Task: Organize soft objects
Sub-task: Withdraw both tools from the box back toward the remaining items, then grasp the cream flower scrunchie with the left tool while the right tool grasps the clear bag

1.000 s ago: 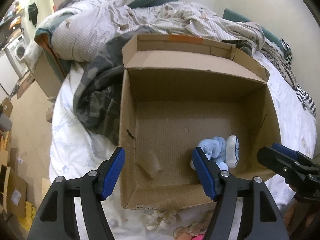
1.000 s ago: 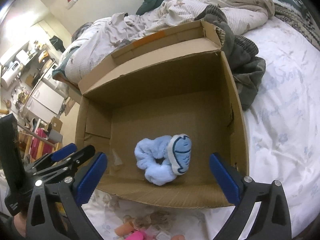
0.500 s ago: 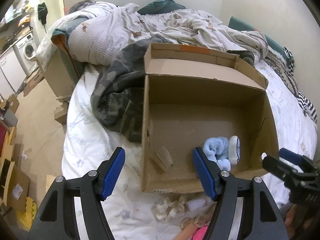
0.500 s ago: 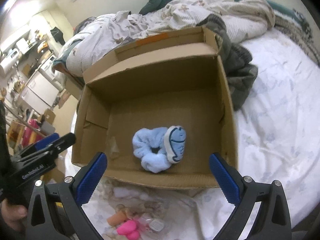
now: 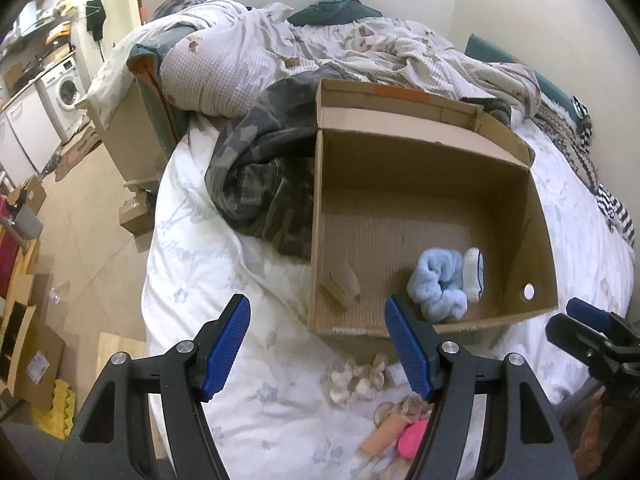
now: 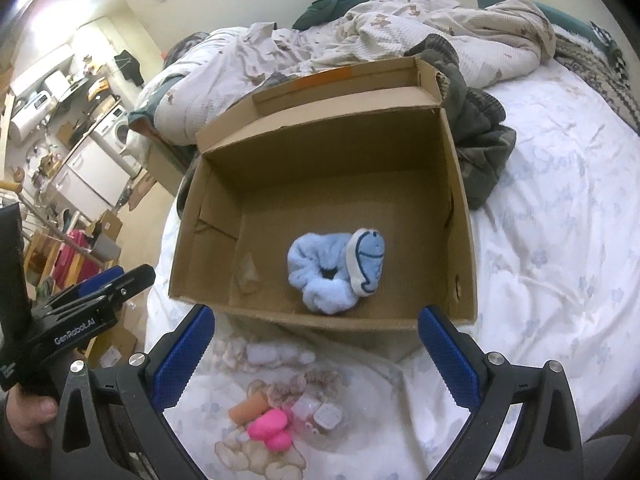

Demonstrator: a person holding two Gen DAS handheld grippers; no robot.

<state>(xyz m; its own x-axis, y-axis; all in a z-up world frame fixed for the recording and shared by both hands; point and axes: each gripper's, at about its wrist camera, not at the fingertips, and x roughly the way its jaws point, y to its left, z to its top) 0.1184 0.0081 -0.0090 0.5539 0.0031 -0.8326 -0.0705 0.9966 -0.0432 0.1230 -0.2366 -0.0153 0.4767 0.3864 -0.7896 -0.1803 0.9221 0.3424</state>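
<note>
1. Grippers: the left gripper is held with jaws apart and empty, and so is the right gripper.
2. One blue scrunchie is already laid inside the box.
3. More soft things are left on the bed, just beside the box.

One cardboard box stands open on the bed, and inside it lies one light blue scrunchie touching one white-and-blue whale-shaped soft piece, plus one scrap of clear tape near the box's left wall. In front of the box lie one pink soft item, one orange roll and a cluster of pale pieces too jumbled to count. Two grippers show, left gripper and right gripper.
</note>
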